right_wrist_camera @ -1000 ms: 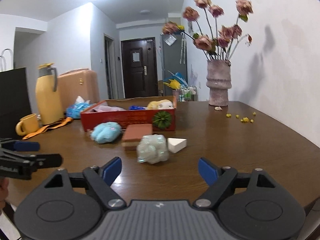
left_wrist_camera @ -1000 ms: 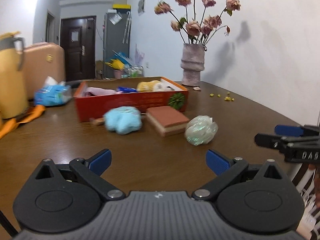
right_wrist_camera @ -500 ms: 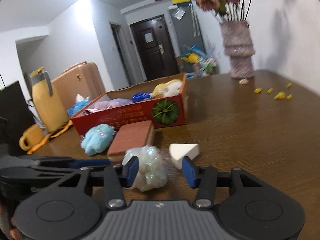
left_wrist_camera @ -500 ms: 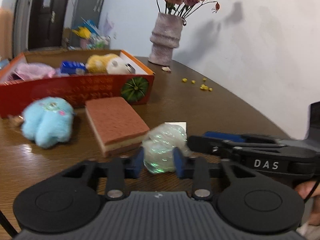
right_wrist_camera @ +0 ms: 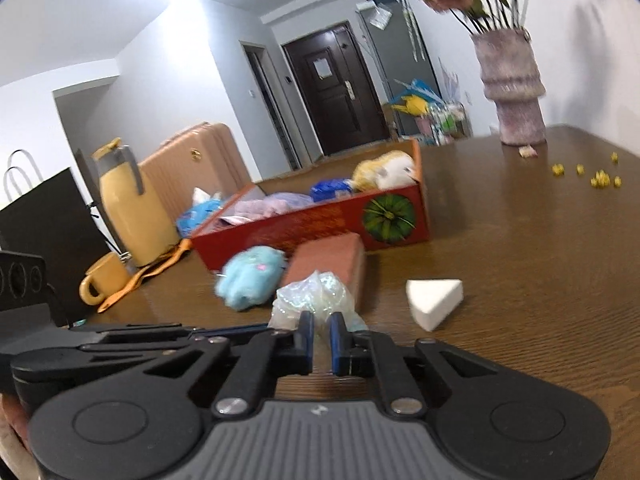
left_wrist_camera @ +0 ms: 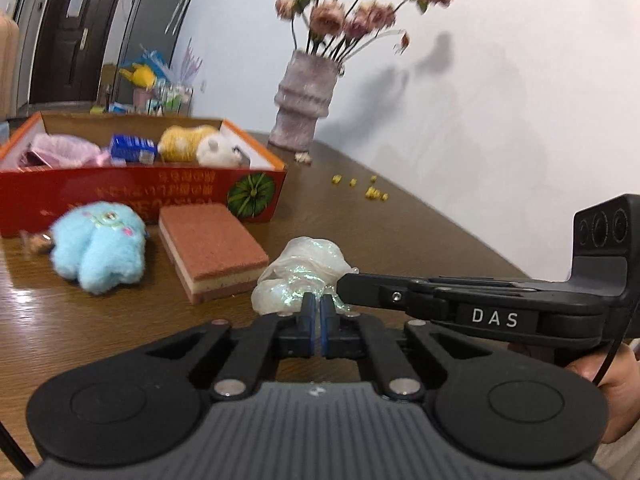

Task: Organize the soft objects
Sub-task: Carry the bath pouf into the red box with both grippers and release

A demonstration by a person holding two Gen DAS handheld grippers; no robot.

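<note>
Left wrist view: the left gripper (left_wrist_camera: 316,314) has just clamped nearly shut on a thin fold of the bag (left_wrist_camera: 304,276) ahead of its fingers, and the right gripper (right_wrist_camera: 319,334) has pinched its near edge too. With both biting only slippery film, it could slide free or tear before reaching the box (left_wrist_camera: 140,194) beyond.

Two claws (left_wrist_camera: 316,310), two sponges (left_wrist_camera: 212,246), perhaps three plush toys (left_wrist_camera: 98,246).

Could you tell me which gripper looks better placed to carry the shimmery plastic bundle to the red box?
Probably the left gripper: it is pinched on the bundle on the side nearer the red box. The right gripper also grips it, from the side farther from the box.
</note>
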